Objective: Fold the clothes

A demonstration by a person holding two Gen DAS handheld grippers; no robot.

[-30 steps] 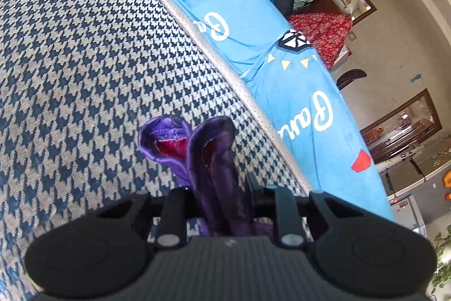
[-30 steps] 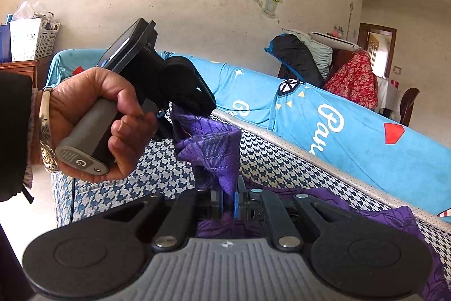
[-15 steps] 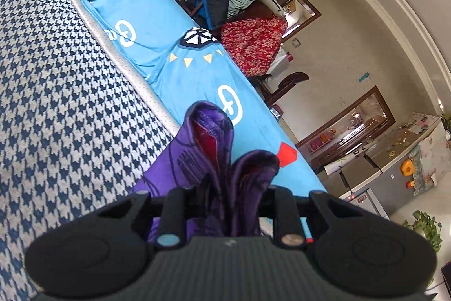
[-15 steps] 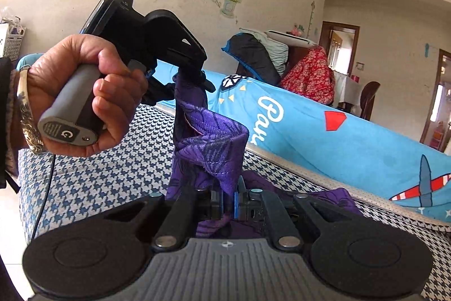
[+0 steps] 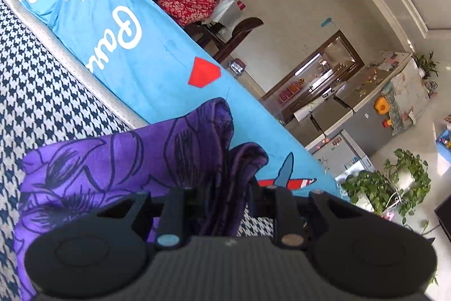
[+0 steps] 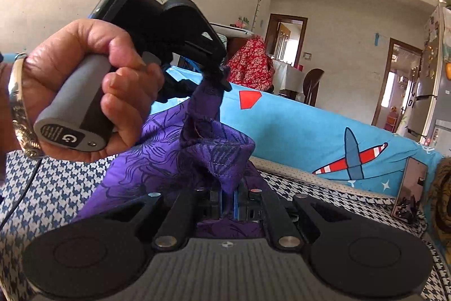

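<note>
Now both grippers hold the same purple garment above the houndstooth cover. The left gripper has its jaws clamped on a bunched fold of the cloth, which rises between the fingers in the left wrist view. In the right wrist view, the left hand grips the grey handle of this tool, and a narrow strip of the garment hangs down from its tip. The right gripper is also closed on the cloth; a purple edge sits pinched between its blue pads. The rest of the garment spreads on the cover, with dark flower outlines on it. Behind the cover lies a blue blanket with a red shape and an airplane print. A phone leans near the right edge.
</note>
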